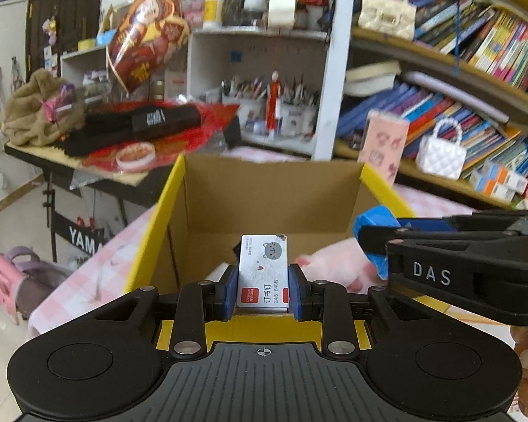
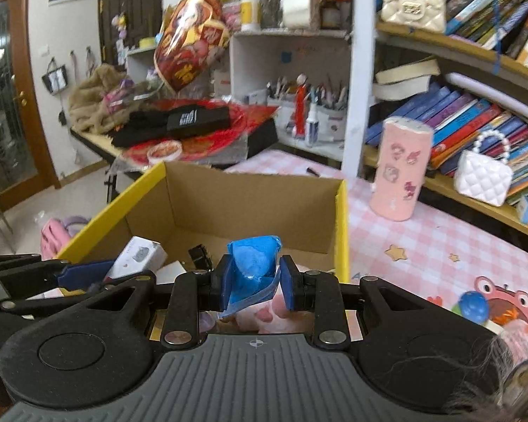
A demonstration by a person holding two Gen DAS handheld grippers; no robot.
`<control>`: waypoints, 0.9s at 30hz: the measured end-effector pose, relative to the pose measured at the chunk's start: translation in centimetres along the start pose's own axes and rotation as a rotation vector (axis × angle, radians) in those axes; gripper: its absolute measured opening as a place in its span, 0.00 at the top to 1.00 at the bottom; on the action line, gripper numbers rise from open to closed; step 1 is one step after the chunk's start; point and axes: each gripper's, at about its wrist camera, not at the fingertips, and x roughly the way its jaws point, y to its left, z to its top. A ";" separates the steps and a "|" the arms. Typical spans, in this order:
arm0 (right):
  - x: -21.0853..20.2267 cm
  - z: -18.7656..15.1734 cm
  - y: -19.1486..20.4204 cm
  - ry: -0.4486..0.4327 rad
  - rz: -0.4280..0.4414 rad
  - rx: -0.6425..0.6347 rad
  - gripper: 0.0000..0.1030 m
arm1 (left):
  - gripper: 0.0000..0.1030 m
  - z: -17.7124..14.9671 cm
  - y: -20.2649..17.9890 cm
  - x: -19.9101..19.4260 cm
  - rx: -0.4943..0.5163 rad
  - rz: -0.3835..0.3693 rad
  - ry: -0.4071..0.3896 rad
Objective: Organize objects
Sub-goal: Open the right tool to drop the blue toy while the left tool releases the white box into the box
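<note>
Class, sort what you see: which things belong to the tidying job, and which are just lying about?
In the job:
- staples box, in left gripper
- blue packet, in right gripper
- cardboard box

Lying about:
- pink tumbler
- white handbag
- books

1. One yellow-edged cardboard box [image 2: 250, 204], open just ahead of both grippers.
2. One staple box [image 1: 264, 274], between the left gripper's pads.
3. One blue packet [image 2: 253, 270], between the right gripper's pads.
4. One black binder clip [image 2: 201, 256] in the box, just left of the packet.
5. Two quilted handbags beyond to the right: cream [image 2: 413, 3] above, white [image 2: 482, 177] below.
6. One pink tumbler [image 2: 401, 168], right of the box.
</note>
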 end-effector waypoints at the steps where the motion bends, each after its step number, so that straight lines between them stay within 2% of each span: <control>1: 0.5 0.0 0.2 0.012 0.005 -0.008 0.75 | 0.73 0.0 -0.2 0.1 0.018 0.010 -0.007; 12: 5.0 -0.4 0.2 0.155 0.032 -0.044 0.75 | 0.72 0.4 0.8 2.3 0.018 0.035 0.041; 17: 5.3 -0.4 0.2 0.168 0.034 -0.033 0.73 | 0.69 0.5 1.2 2.4 0.009 0.031 0.037; 20: 4.8 -0.2 -0.2 0.155 0.024 0.005 0.72 | 0.63 0.6 1.6 1.7 -0.023 0.004 0.016; 21: 4.5 -0.1 -0.3 0.143 0.021 0.020 0.72 | 0.57 0.6 1.7 1.3 -0.033 -0.004 0.003; 22: 4.1 0.0 -0.4 0.131 0.017 0.031 0.72 | 0.46 0.7 1.7 0.8 -0.040 0.008 -0.018; 23: 3.6 0.1 -0.5 0.116 0.007 0.040 0.70 | 0.42 0.6 1.8 0.2 -0.042 0.018 -0.042; 24: 3.1 0.1 -0.5 0.103 -0.005 0.045 0.63 | 0.38 0.6 1.9 -0.4 -0.045 0.018 -0.068; 27: 1.4 0.3 -0.4 0.054 -0.035 0.062 0.58 | 0.37 0.7 2.1 -2.3 -0.058 -0.002 -0.107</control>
